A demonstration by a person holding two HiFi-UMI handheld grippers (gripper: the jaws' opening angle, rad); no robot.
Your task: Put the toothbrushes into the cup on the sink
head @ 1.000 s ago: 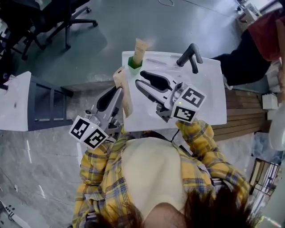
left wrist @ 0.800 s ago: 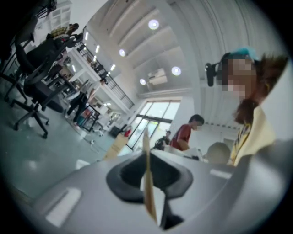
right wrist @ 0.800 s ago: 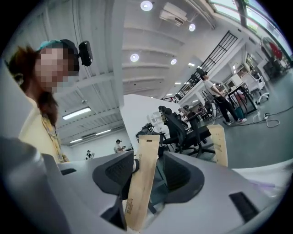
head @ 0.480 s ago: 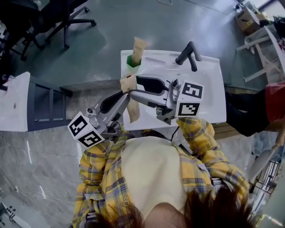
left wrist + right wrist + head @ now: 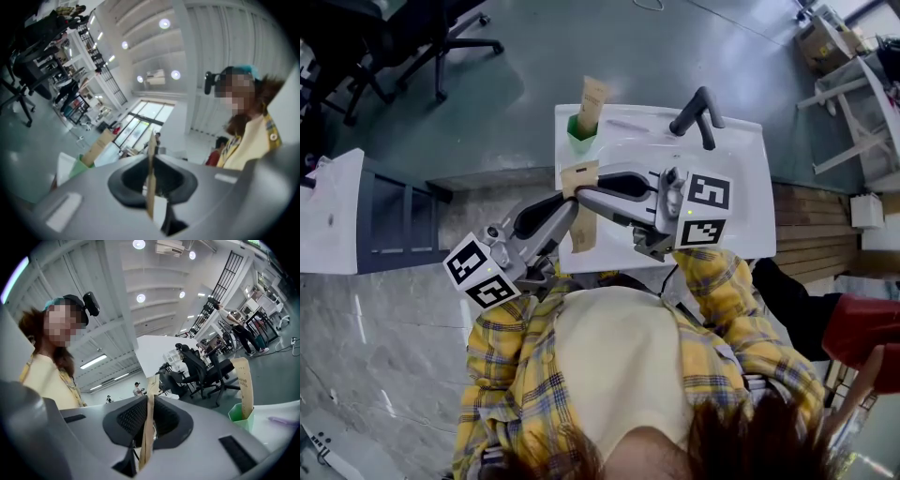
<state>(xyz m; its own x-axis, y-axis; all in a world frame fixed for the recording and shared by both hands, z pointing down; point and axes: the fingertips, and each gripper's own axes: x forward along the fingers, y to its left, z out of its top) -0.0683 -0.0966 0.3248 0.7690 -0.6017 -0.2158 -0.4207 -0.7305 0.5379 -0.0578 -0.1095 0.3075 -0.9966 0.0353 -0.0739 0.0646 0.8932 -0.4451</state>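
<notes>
Toothbrush in a tan paper sleeve (image 5: 583, 230): held in the air at centre frame of the head view, over the near left edge of the white rectangular sink (image 5: 741, 187). It hangs roughly upright with a folded tab at its top.

Left claw (image 5: 562, 208): grey, with black pads, reaching in from the lower left. It is clenched on the sleeve, which runs edge-on between the pads in the left gripper view. Its marker cube (image 5: 480, 275) sits low at the left, beside a yellow plaid sleeve (image 5: 502, 347).

Right claw (image 5: 598, 190): reaching in from the right, opposite the left claw. Its jaws have just been closing and now grasp the same sleeve, which is pinched between the ribbed pads in the right gripper view. Its marker cube (image 5: 706, 208) lies right of centre.

Green plastic cup (image 5: 580, 134): stands on the far left corner of the sink, above the held sleeve in the frame and apart from it.

Second tan paper-sleeved toothbrush (image 5: 592, 98): stands in the cup, its upper part sticking out well above the rim.

Black lever faucet (image 5: 698, 112): on the far rim of the sink, upper centre-right.

Black office chairs (image 5: 441, 37): on the grey floor, upper left.
</notes>
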